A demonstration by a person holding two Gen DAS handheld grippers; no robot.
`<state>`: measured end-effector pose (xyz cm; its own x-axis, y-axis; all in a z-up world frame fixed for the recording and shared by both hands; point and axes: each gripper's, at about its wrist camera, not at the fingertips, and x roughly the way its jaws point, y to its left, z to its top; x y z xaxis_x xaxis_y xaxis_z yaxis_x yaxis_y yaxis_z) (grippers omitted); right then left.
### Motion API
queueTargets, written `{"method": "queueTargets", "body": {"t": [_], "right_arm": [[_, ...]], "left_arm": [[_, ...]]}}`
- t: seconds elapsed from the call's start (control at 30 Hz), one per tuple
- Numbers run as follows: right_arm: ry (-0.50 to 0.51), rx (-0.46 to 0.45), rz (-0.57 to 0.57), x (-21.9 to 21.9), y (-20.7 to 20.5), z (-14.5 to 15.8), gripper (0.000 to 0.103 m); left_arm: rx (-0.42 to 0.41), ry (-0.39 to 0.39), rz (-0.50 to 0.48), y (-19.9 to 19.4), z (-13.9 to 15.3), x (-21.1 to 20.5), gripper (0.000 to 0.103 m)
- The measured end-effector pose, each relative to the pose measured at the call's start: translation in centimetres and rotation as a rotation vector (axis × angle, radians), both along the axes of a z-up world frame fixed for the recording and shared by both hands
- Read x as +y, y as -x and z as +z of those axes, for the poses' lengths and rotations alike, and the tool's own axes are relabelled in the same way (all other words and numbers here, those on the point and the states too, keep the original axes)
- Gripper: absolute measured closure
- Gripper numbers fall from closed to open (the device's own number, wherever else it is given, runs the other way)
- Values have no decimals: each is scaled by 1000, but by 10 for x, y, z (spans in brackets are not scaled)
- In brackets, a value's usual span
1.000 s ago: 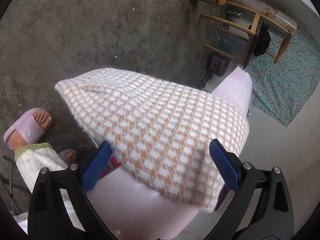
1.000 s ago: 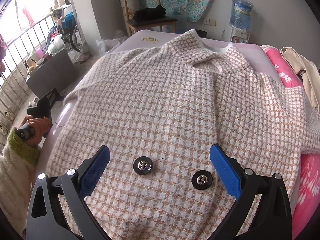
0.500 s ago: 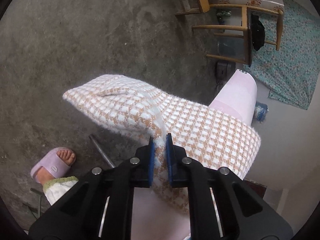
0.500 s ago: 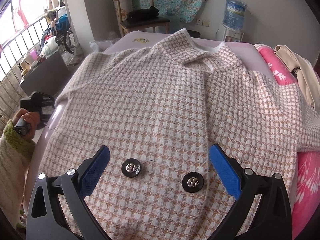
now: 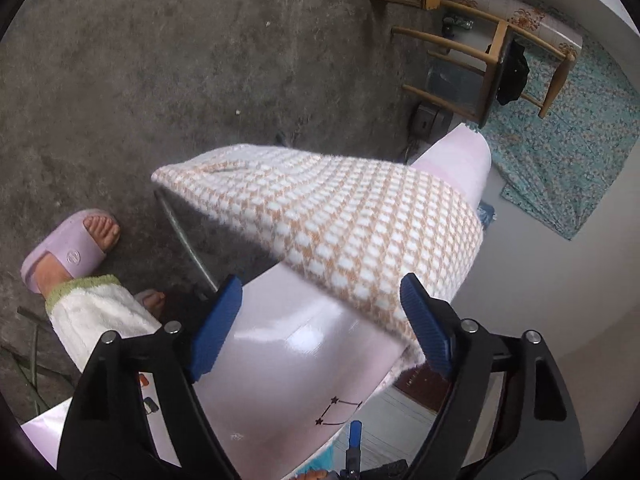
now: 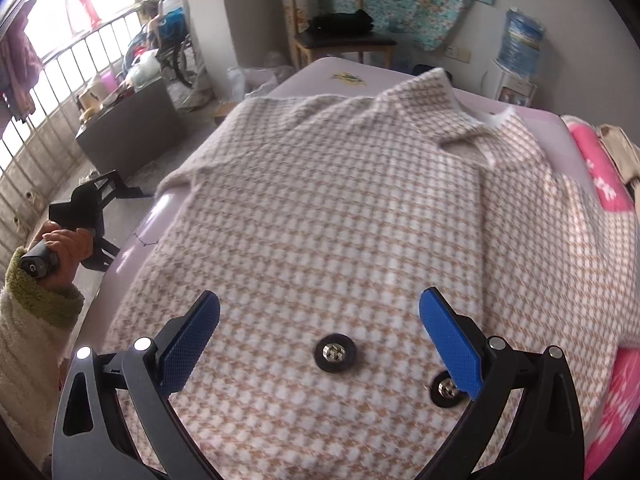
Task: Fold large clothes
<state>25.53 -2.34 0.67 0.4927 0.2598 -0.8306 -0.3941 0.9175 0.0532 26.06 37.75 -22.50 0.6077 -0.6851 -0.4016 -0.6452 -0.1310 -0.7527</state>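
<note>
So the coat (image 6: pixel 340 216), that orange-and-white checked one, is lying flat and face up on the pale pink table (image 6: pixel 344 76), filling most of the right wrist view. Collar (image 6: pixel 460 120) sits toward the upper right of the frame, hem end runs under the bottom edge. Two dark buttons show low in the picture: one (image 6: pixel 335 353) lands pretty much in the middle between the blue pads, the other (image 6: pixel 447 391) is half tucked behind the right-hand pad. The right gripper (image 6: pixel 320 332) hangs over the lower front of the coat with its jaws spread wide, gripping nothing; can't tell if the pads actually touch the fabric.

Left wrist view: a sleeve (image 5: pixel 332 224) of the coat drapes off the table edge (image 5: pixel 304 340), stretching from frame centre toward the upper left, cuff hanging over the concrete floor (image 5: pixel 160 60). The left gripper (image 5: pixel 320 320) is also wide open, with the sleeve's near edge lying between the pads, closer to the right one, not pinched.

Further out: a foot in a lilac slipper (image 5: pixel 68 248) at the left, a wooden chair (image 5: pixel 492 60) upper right, and a pink blanket (image 6: pixel 608 184) along the right side of the other view.
</note>
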Motion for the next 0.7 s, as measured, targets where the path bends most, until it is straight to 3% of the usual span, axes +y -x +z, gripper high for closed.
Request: {"method": "queueTargets", "body": {"t": [0.13,0.27,0.4,0.43,0.5,0.53,0.57,0.63,0.7], "right_arm": [[20,5,-1,7,-2,-2,5],[47,21,-24,5,0,-8,5],[74,26,-59,-1,-1,-9,5],[77,24,-65,-3,-1,-8,5],[86,15,-78,-6,-1,-6,5],[88,10,-81,-8,-1,-5,5],[89,6,-85,-9,-1,-4,5],[91,1,-91,-13,0,-2,5],[91,-11,-99,-18,3,1,5]], "left_arm": [[41,68,-16,-8,-25,-11,19],[48,195,17,-29,-57,-22,19],[56,217,50,-45,-71,-25,19],[64,200,58,-47,-71,-22,22],[82,160,75,-49,-71,-15,47],[94,144,92,-48,-70,-11,53],[96,109,95,-49,-65,-6,69],[85,-41,74,-53,-43,8,77],[71,-295,36,-57,2,19,86]]}}
